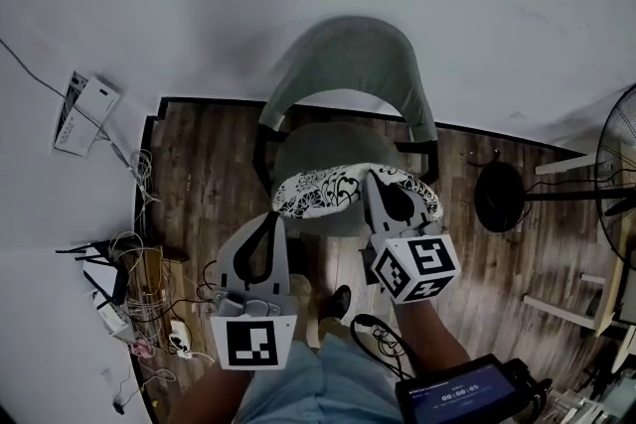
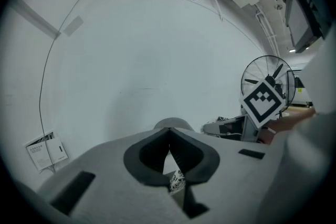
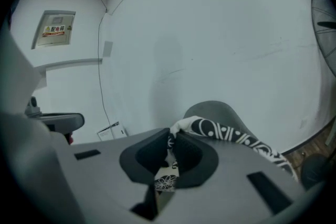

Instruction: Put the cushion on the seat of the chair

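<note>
Left gripper point(image 1: 272, 216) and right gripper point(image 1: 381, 182), each clamped on one end of a patterned cushion point(image 1: 318, 191).
Both pairs of jaws closed narrow on fabric, a scrap of black-and-white print pinched in each gripper view; cushion spread between them over the front of the grey chair point(image 1: 348, 65) seat point(image 1: 313, 149), contact with seat not discernible; wooden floor point(image 1: 199, 174) beneath, fan point(image 1: 616, 164) at right.

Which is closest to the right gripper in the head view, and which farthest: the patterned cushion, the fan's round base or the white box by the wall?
1. Patterned cushion: pinched in the right gripper's fingers.
2. Fan's round base: on the floor to its right.
3. White box: far left, against the wall.
</note>
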### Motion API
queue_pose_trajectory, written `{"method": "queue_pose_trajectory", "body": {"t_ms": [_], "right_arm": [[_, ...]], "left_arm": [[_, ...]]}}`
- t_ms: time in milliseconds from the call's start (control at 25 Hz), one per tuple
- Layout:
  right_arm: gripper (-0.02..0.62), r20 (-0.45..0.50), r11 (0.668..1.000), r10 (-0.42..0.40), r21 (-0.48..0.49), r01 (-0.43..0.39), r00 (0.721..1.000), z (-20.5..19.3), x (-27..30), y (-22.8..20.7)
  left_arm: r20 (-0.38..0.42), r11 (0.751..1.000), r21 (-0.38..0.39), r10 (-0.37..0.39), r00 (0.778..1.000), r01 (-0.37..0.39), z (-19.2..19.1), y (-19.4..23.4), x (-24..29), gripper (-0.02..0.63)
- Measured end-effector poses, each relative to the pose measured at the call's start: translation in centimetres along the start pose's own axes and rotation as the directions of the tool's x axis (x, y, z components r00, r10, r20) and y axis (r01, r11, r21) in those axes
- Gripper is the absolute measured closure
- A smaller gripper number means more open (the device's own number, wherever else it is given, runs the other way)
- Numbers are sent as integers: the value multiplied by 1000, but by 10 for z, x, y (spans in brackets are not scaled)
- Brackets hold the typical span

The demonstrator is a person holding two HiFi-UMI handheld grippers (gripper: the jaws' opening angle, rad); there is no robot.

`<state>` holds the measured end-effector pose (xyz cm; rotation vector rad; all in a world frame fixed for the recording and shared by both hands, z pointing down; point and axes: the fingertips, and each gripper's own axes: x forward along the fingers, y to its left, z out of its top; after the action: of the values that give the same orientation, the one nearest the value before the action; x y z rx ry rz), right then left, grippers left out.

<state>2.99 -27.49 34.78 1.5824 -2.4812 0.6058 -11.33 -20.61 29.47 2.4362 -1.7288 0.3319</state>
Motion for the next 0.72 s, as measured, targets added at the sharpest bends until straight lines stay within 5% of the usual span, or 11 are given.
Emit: {"method": "queue_pose_trajectory", "body": {"t_ms": [360, 520, 720], "right_arm": [[574, 93, 997, -23, 78, 16, 995, 26, 72, -35], [574, 18, 986, -72, 153, 68, 997, -52, 75, -49], [572, -208, 941, -116, 290, 175, 971, -195, 75, -58]], "left_arm": [[-35, 999, -36, -15, 999, 14, -15, 15, 38, 597], [-62, 999, -41, -32, 998, 30, -35, 13, 36, 597], [-108, 998, -46, -46, 993, 41, -57, 19, 26, 597]]}}
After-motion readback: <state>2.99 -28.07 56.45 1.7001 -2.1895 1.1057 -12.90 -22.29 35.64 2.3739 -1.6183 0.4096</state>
